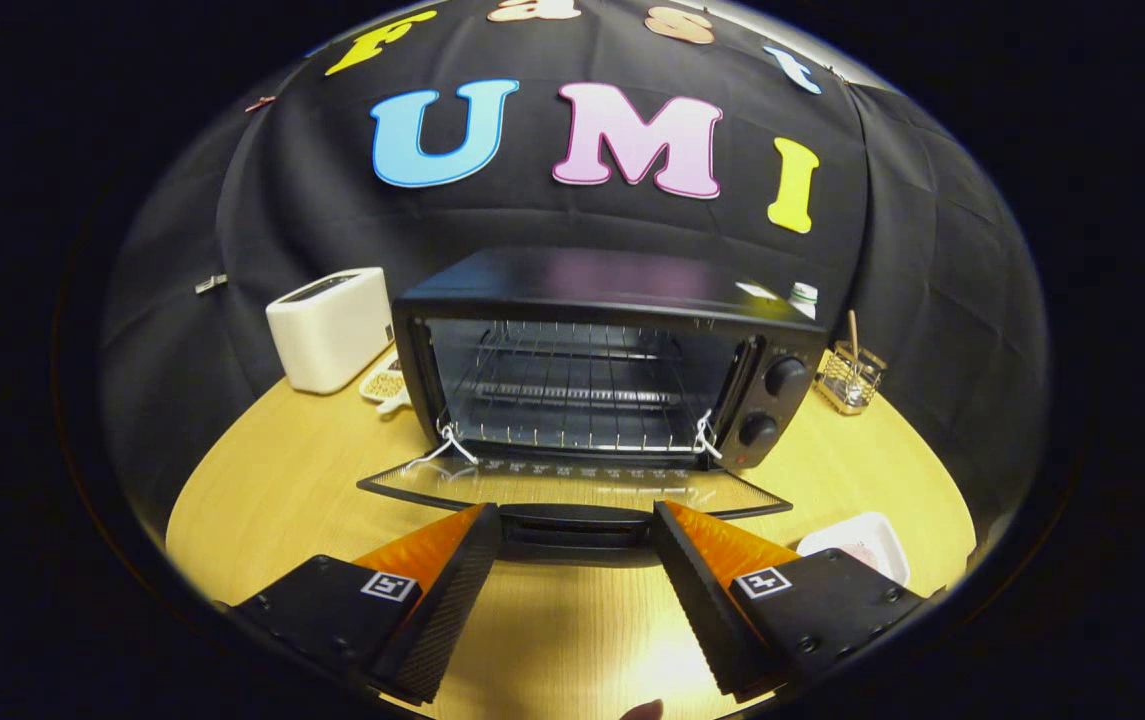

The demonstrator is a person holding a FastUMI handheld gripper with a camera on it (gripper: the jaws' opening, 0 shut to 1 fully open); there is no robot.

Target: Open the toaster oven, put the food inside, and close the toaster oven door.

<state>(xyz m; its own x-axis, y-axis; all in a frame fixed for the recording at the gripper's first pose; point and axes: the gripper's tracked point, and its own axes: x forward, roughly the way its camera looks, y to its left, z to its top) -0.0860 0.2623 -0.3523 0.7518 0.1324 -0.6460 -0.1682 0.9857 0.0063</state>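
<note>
The toaster oven (602, 360) sits on the wooden table (272, 500) before us, its door (572, 487) folded down flat. Our gripper (577, 530) is spread apart, fingers flanking the door handle (577, 528); a white dish (857, 545) lies beside the right finger.

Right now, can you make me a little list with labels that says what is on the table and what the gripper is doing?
toaster oven: on the wooden table, black, two knobs on its right side
oven door: open, folded down flat toward the gripper
door handle: between the fingertips, not squeezed
rack: wire, nothing on it
gripper: open, fingers spread either side of the handle
white dish: right of the door, beside the right finger, something pinkish in it
white toaster: left of the oven
wire holder: right of the oven
</note>
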